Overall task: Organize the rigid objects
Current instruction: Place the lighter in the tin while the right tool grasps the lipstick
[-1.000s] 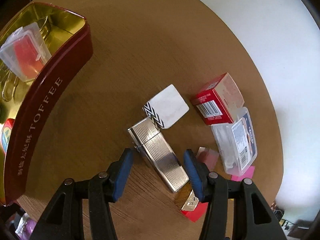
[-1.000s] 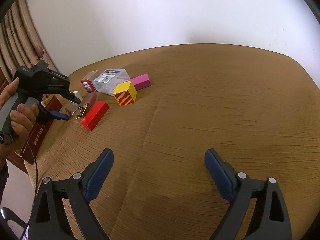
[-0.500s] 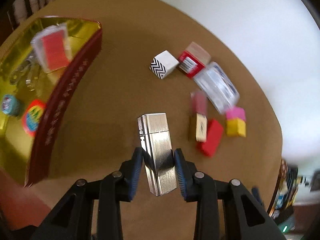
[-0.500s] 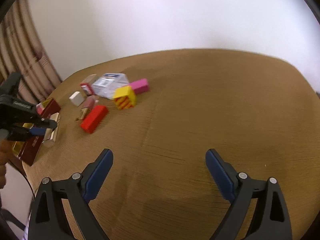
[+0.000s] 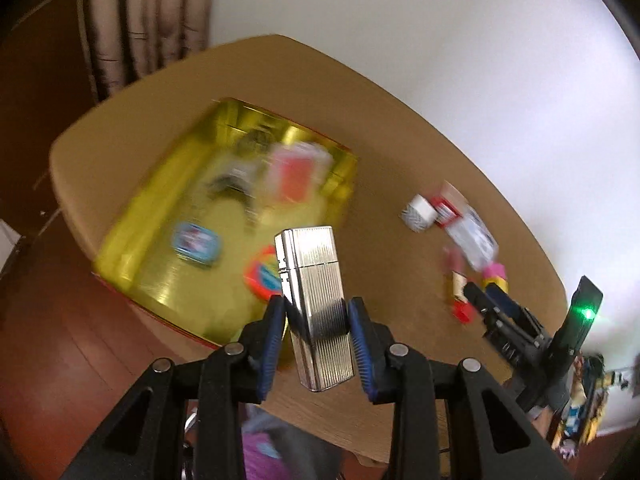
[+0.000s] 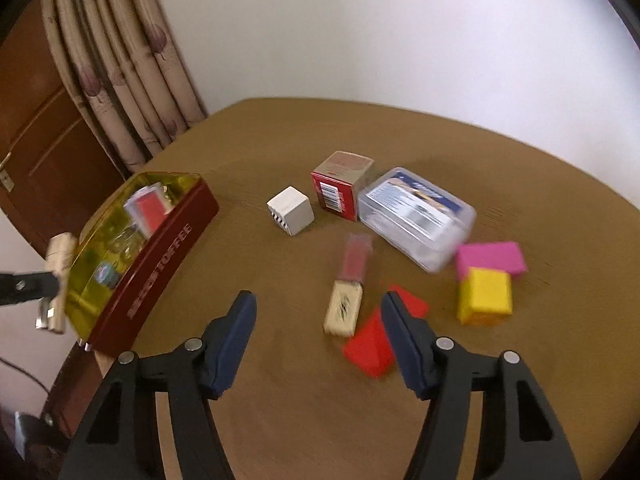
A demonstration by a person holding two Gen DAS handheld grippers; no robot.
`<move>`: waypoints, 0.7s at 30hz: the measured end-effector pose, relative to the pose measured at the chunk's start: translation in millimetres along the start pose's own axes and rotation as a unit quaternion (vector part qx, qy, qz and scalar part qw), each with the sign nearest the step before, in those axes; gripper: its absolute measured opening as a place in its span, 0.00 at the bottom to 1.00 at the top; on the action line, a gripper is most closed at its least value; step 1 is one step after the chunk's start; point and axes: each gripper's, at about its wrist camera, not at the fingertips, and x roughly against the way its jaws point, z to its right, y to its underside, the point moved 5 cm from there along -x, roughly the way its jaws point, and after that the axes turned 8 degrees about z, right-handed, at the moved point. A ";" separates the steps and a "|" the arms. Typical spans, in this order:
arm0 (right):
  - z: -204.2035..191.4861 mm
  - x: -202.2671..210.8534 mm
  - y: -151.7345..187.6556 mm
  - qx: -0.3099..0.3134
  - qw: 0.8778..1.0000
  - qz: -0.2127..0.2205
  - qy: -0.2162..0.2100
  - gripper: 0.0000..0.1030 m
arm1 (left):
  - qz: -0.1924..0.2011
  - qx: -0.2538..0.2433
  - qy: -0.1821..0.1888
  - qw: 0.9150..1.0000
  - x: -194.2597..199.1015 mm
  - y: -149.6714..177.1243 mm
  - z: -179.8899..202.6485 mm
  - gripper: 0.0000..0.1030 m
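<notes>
My left gripper is shut on a ribbed silver lighter and holds it in the air over the near edge of the gold-lined toffee tin. In the right wrist view the lighter hangs at the tin's left end. My right gripper is open and empty, low over the table, with a cream lipstick-like case and a red block between and just beyond its fingers.
The tin holds a clear box with red contents, a blue tin and a round red-blue item. On the table lie a white cube, red carton, clear plastic box, pink block and yellow block.
My left gripper closed on the lighter, lifted it off the table and carried it left over the tin. My right gripper moved forward and left toward the cluster of objects.
</notes>
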 end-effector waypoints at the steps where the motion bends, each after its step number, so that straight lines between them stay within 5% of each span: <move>1: 0.3 -8.7 -3.3 0.004 1.000 -0.007 0.010 0.60 | 0.001 0.003 -0.005 1.000 -2.3 -3.1 -7.5 0.32; 12: 9.0 -58.5 3.9 0.001 0.995 -0.088 0.045 0.52 | -0.009 0.009 -0.033 0.999 -36.9 -36.7 -60.9 0.32; 15: 7.8 -62.6 5.1 0.012 0.994 -0.093 0.062 0.42 | -0.032 0.003 -0.040 0.999 -54.9 -39.6 -65.9 0.32; 17: 6.6 -63.7 4.6 0.017 0.993 -0.096 0.071 0.23 | -0.053 -0.019 -0.041 0.998 -65.1 -38.1 -63.6 0.32; 21: 6.0 -62.2 4.8 0.019 0.992 -0.097 0.073 0.19 | -0.016 -0.050 -0.054 0.997 -53.2 -39.1 -60.5 0.33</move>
